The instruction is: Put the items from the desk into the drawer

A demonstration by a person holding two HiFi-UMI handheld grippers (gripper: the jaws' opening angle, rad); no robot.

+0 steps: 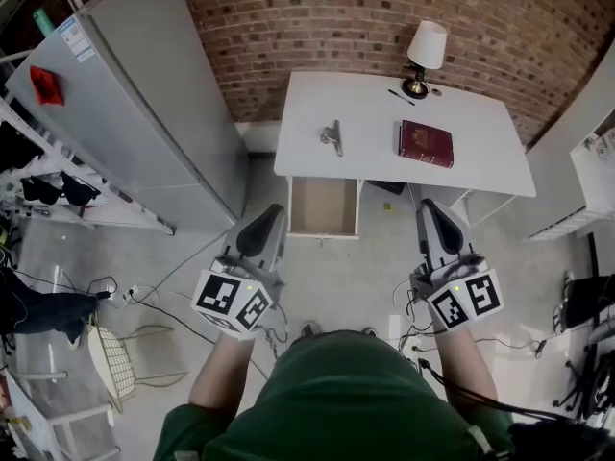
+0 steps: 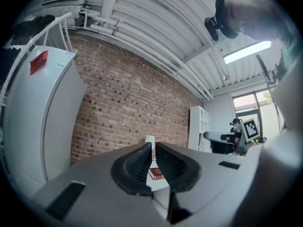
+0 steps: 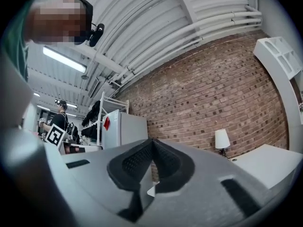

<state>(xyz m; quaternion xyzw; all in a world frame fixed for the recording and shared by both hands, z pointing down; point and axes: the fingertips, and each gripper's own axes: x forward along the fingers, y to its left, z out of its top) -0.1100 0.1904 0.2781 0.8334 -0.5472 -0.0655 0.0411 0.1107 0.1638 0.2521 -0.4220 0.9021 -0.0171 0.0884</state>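
A white desk [image 1: 480, 157] stands against the brick wall, with its drawer [image 1: 322, 207] pulled open at the front left. On the desk lie a dark red book [image 1: 426, 143], a small metal tool [image 1: 332, 136] and a pen [image 1: 401, 96]. Both grippers are held level in front of the desk, well short of it. My left gripper [image 1: 269, 217] is below the drawer, jaws together with nothing in them. My right gripper [image 1: 430, 209] is under the desk's right half, also shut and empty. The left gripper view shows the book [image 2: 156, 174] just past the left gripper [image 2: 152, 146].
A table lamp [image 1: 425, 56] stands at the desk's back edge. A tall grey fridge [image 1: 135, 113] is left of the desk and a white shelf unit [image 1: 596, 171] to its right. A wire chair [image 1: 115, 358] and cables [image 1: 144, 291] lie on the floor at left.
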